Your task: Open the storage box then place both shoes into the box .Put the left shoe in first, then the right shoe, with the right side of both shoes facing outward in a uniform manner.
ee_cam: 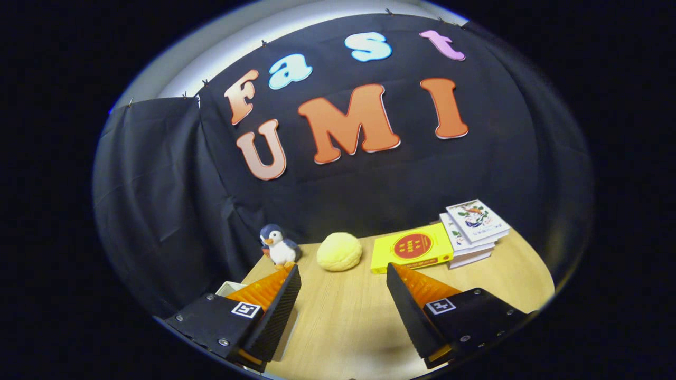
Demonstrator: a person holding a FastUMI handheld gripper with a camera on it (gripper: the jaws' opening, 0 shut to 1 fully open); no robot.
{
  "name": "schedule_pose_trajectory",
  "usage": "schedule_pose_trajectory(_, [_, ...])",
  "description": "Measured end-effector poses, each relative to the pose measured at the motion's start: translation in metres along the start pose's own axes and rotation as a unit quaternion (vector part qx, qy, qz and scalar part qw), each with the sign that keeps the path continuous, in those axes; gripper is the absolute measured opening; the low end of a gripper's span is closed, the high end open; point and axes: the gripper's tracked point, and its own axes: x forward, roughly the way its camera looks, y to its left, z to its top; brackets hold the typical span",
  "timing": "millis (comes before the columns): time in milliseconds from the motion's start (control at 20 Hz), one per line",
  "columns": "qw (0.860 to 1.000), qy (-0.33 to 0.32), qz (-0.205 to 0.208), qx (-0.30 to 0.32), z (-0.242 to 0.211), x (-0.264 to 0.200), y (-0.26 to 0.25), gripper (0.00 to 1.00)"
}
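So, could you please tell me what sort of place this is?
Probably a staged recording booth: black cloth wall, wooden table with a toy penguin and books. The open tool holds nothing.

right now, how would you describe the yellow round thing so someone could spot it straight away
Start at the wooden table against the black cloth wall. Beyond the open gripper, near the table's far edge, sits the pale yellow bun-shaped cushion, between the penguin toy and the yellow book. It alone is round, soft-looking and plain, without print.
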Motion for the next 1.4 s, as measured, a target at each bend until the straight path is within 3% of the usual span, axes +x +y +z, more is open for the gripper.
schedule_pose_trajectory(500, [0.995,-0.084,-0.051,-0.018,0.055,-0.035,-0.074,0.98])
schedule_pose_trajectory(1400, [0.993,-0.097,-0.052,-0.041,0.068,-0.035,-0.054,0.97])
